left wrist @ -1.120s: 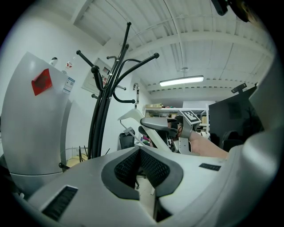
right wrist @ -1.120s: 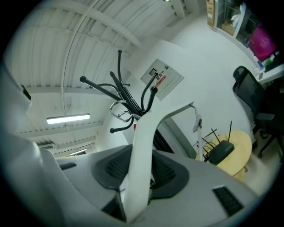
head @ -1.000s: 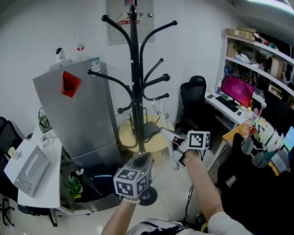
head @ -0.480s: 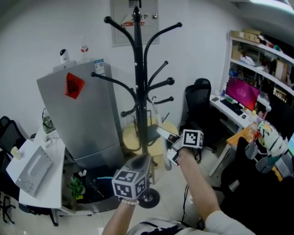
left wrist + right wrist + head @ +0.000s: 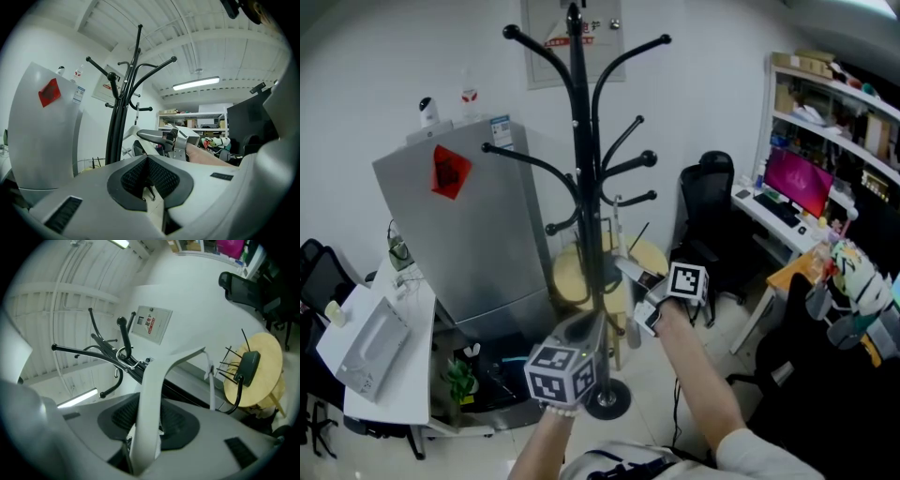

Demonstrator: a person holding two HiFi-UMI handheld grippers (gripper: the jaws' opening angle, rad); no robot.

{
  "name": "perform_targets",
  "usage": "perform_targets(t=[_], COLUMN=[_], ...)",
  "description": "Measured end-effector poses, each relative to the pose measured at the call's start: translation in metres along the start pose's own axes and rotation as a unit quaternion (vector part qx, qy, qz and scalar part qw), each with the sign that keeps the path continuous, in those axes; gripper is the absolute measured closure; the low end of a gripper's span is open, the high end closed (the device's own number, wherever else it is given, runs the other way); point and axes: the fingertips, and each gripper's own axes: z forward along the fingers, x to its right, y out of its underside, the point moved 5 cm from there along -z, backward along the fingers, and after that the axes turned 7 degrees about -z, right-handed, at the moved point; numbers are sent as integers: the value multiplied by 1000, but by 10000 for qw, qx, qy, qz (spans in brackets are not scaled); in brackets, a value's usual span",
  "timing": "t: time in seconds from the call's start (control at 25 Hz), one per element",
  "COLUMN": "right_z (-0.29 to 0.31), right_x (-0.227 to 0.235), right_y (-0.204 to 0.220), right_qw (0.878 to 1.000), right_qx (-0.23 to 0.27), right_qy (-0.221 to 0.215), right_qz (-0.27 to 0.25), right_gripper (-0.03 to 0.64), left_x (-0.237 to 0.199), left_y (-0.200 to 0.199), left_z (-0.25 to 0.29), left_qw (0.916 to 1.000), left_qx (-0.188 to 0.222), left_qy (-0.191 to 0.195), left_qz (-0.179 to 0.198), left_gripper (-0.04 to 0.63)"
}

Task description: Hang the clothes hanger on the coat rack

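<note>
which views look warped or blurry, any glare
Head view: sharp, evenly lit, edges slightly bowed. Left gripper view: heavy fisheye, dark round border, lit ceiling tube light blown out. Right gripper view: same fisheye; white plastic clothes hanger near the lens looks soft, black metal coat rack behind it curves.

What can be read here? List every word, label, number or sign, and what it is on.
No text is legible in any view.
Wall notice: red and black print, too blurred to read.
Red sticker on the grey fridge: dark mark, unreadable.
Blue-and-white label on the same fridge: too small to read.
</note>
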Motion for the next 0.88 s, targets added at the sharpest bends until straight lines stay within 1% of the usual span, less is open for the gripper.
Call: perform_targets(t=[0.68,0.88], right_z=[2,2], right_x=[11,15], right_y=[13,13], right_qw=[9982,9980], right_qx=[84,110], right_qy=[-167,-180], right_qz=[571,601], right_gripper=[479,479], left_x=[-10,-13], left_y=[11,11], left_z=[-1,1], left_qw=[9999,9998], left_qx=[-113,-131], left_qy=[-8,-6], left_qz=[-117,-137], left_gripper=[603,603])
